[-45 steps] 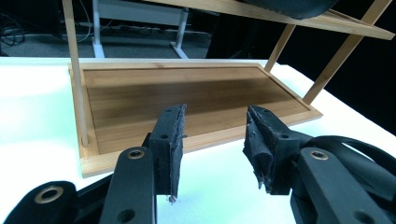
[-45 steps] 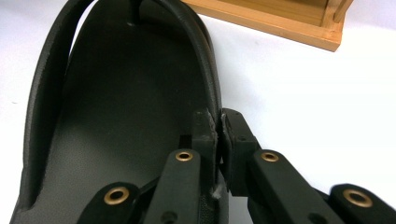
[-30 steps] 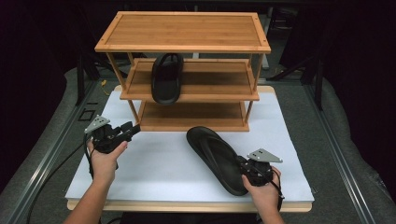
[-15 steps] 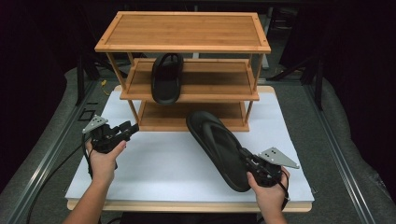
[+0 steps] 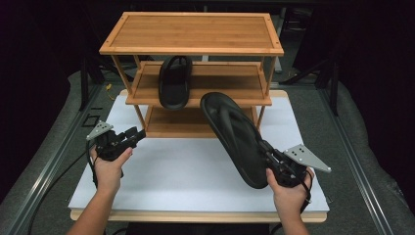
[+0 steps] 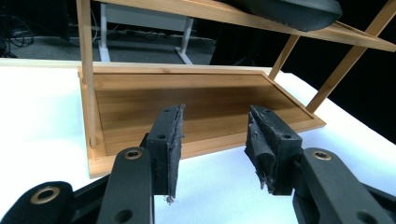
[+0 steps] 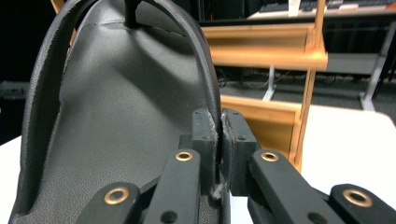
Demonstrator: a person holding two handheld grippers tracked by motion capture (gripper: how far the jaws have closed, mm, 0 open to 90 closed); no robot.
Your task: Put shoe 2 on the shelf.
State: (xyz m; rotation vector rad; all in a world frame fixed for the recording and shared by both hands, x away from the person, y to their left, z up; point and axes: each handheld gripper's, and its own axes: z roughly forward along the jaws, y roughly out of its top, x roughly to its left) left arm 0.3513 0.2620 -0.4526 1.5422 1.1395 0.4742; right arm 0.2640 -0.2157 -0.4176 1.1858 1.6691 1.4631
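Black flip-flop [image 5: 235,137], pebbled rubber, long oval, pinched by right hand-held gripper [image 5: 272,157]

- This looks like a lab or test room.
- A white table [image 5: 195,186] stands among dark walls.
- Metal rails [image 5: 44,166] and cables run along its sides.

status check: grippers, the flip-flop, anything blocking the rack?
Right gripper shut on the flip-flop edge, lifted off the table. Left gripper open, empty. Second flip-flop on the rack's middle shelf; space beside it free.
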